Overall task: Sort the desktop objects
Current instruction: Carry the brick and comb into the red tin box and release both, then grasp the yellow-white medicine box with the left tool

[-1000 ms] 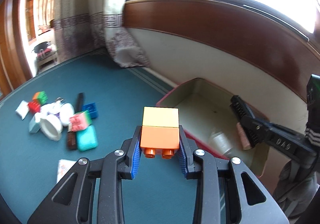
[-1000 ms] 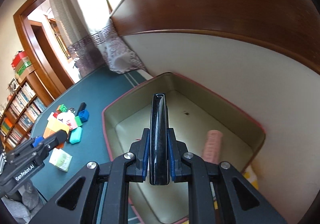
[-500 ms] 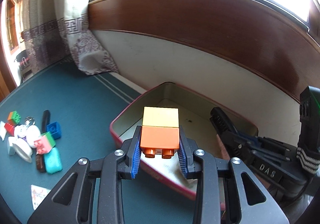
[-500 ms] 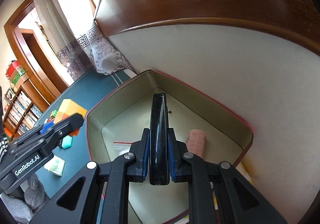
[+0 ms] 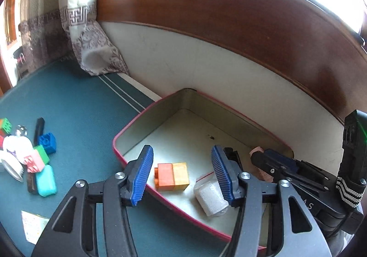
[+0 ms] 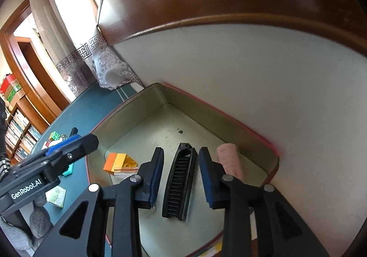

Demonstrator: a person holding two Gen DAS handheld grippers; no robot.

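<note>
Lying in tin (image 6: 128, 105), comb (image 6: 179, 179) between opening right tool (image 6: 181, 176).

The tin (image 5: 137, 119) is being viewed closely, obliquely downward, from both wrists. Its interior is being shared, each view catching the other gripper.

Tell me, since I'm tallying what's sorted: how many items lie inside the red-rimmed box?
4 visible: orange-and-yellow block near the left wall, bagged white roll beside it, black comb mid-floor, pink roll at right. Grippers may hide more.

black comb (image 6: 180, 180) between opening fingers (image 6: 156, 171), in tray (image 6: 128, 105)
</note>
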